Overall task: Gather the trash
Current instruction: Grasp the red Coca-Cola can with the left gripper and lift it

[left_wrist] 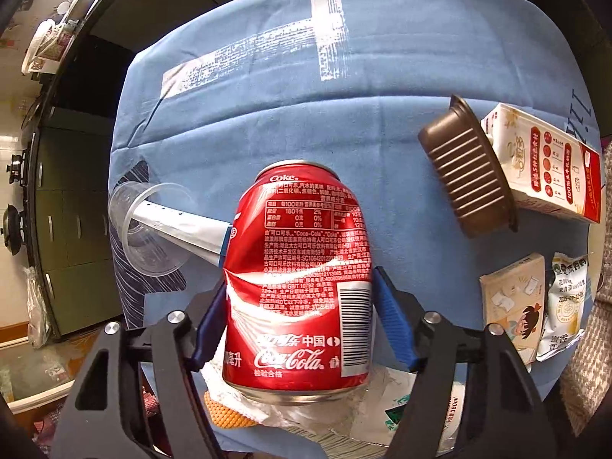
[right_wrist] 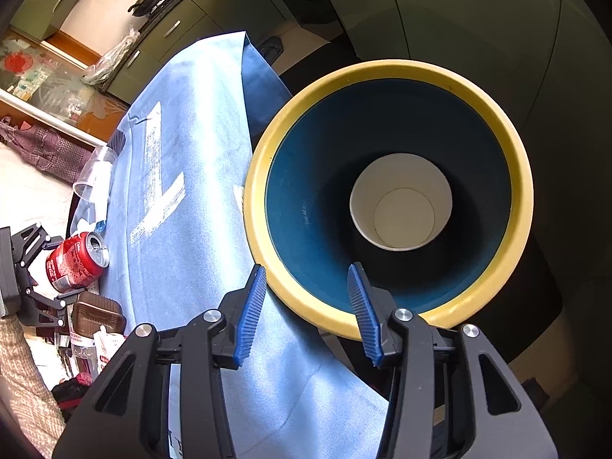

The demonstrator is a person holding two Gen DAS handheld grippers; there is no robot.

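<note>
A red Coca-Cola can lies on its side on the blue tablecloth. My left gripper is shut on it, one blue pad pressed against each side. The right wrist view shows the same can far left, inside that gripper's black frame. My right gripper hangs open over the near rim of a yellow-rimmed blue bin, with nothing between its fingers. A white paper cup stands at the bottom of the bin.
More litter lies on the cloth: a clear plastic cup holding a silver wrapper, a brown ribbed tub, a milk carton, a tissue pack, a snack packet and crumpled paper. The bin stands past the table's far edge.
</note>
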